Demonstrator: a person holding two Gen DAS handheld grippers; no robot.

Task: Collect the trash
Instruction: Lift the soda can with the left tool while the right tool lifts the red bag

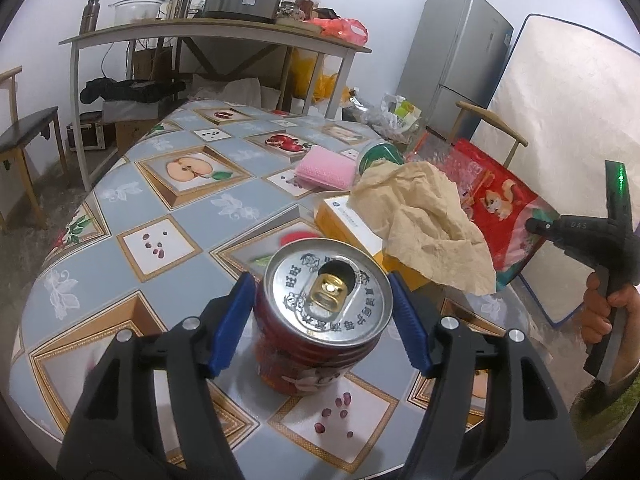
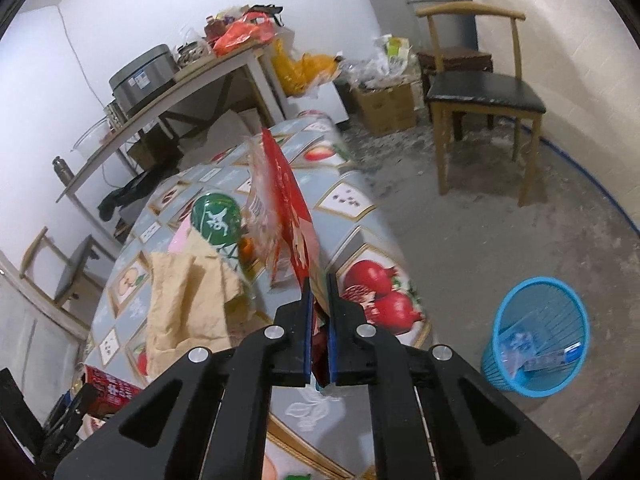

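Note:
A red drink can (image 1: 320, 320) with an opened silver top stands on the fruit-patterned tablecloth (image 1: 168, 208). My left gripper (image 1: 322, 320) has its blue pads on both sides of the can, close to its wall; contact is unclear. My right gripper (image 2: 319, 320) is shut on a red snack bag (image 2: 292, 216), held upright above the table; the bag also shows in the left wrist view (image 1: 496, 204). A crumpled tan paper (image 1: 428, 228) lies over a yellow box (image 1: 348, 220); the paper shows in the right wrist view (image 2: 192, 296) too.
A green-topped can (image 1: 380, 156) and a pink sponge (image 1: 324, 168) sit further back. A blue mesh waste basket (image 2: 536, 332) with some wrappers stands on the floor right of the table. A wooden chair (image 2: 480, 96) is beyond it.

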